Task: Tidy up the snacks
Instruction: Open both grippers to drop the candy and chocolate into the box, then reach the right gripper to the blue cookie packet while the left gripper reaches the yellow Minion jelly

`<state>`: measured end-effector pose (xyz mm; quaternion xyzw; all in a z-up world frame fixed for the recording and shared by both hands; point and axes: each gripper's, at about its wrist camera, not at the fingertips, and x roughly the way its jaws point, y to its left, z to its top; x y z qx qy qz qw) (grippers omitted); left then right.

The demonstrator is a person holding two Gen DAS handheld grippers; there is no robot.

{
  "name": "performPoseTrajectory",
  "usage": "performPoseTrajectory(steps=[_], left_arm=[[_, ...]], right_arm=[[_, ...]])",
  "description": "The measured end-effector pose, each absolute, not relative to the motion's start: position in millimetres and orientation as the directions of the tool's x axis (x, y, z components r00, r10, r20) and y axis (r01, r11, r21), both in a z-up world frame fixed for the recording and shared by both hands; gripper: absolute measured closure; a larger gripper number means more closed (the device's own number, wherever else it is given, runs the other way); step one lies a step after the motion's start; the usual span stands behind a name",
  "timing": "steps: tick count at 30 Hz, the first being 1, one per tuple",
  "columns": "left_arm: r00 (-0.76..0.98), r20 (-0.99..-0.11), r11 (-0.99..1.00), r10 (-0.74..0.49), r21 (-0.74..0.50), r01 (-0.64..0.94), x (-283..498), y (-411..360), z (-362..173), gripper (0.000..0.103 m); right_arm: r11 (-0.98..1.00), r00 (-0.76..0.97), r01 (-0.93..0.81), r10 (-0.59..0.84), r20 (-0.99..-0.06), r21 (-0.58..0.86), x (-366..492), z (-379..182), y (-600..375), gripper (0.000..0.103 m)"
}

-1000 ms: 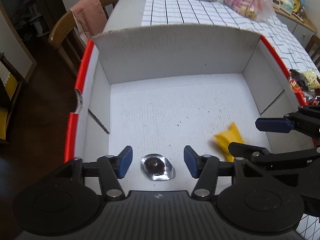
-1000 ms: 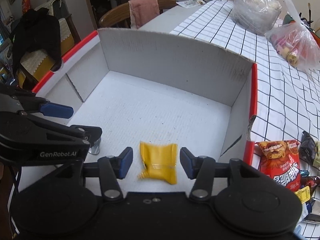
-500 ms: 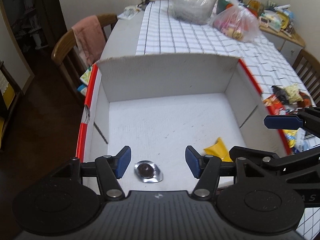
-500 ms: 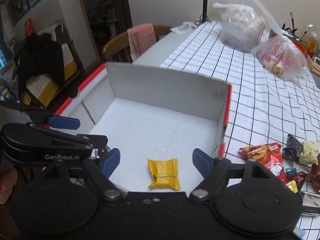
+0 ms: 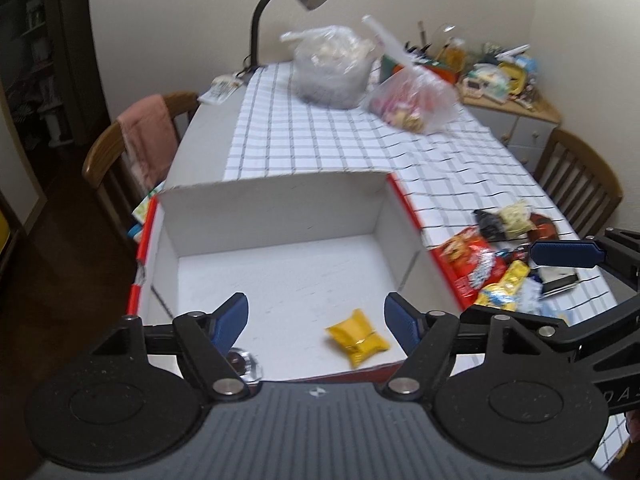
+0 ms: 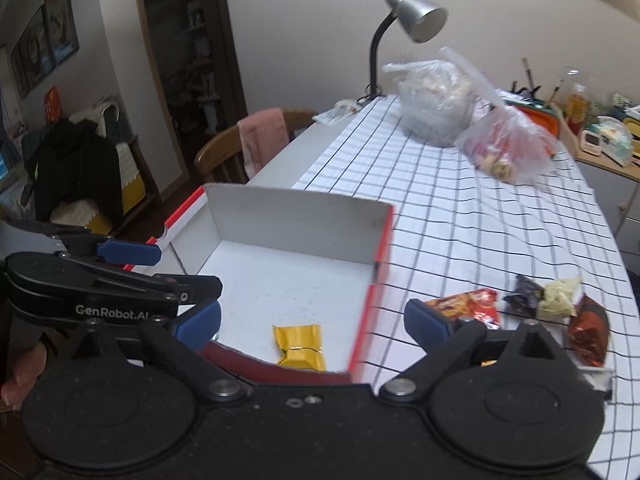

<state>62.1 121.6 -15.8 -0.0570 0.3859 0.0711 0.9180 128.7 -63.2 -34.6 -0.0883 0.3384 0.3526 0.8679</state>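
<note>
Both hand-held grippers hang above the near edge of the white cardboard box [image 5: 276,216], each with its blue pads spread apart and nothing between them. The left hand-held gripper [image 5: 316,320] is over the box's near left side, the right hand-held gripper [image 6: 312,320] over its near right corner. Inside the box lie 2 snacks: a yellow packet [image 5: 357,337] near the front right, and a foil-wrapped chocolate [image 5: 244,364] at the front left, partly hidden behind the left pad. A pile of snack packets [image 6: 532,304] lies on the checked table [image 6: 460,216], just right of the box.
</note>
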Motion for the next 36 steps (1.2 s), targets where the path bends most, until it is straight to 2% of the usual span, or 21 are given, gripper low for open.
performPoseTrajectory(steps=[11,20,31,36], left_arm=[[0.737,-0.676,0.991,-0.018,-0.108,-0.075,60,62,-8,0.018],[0.698,-0.712,0.99,-0.075,-0.139,-0.035,83,-1,-33,0.009],[0.634,-0.773,0.991,0.019,-0.072,-0.117,121,-59,-73,0.009],[0.635,-0.772,0.997,0.032,-0.017,-0.072,145,-73,-87,0.009]], right_arm=[[0.796,0.603,-0.602,0.504,-0.618,0.061,117,-34,-144,0.002],[0.785,0.598,-0.619,0.466,-0.652,-0.006,125,-56,-209,0.002],[0.701,0.482,-0.713,0.462,-0.744,-0.027,171,-102,-258,0.002],[0.643,0.417,-0.766,0.466,-0.78,-0.025,193,-124,-266,0.004]])
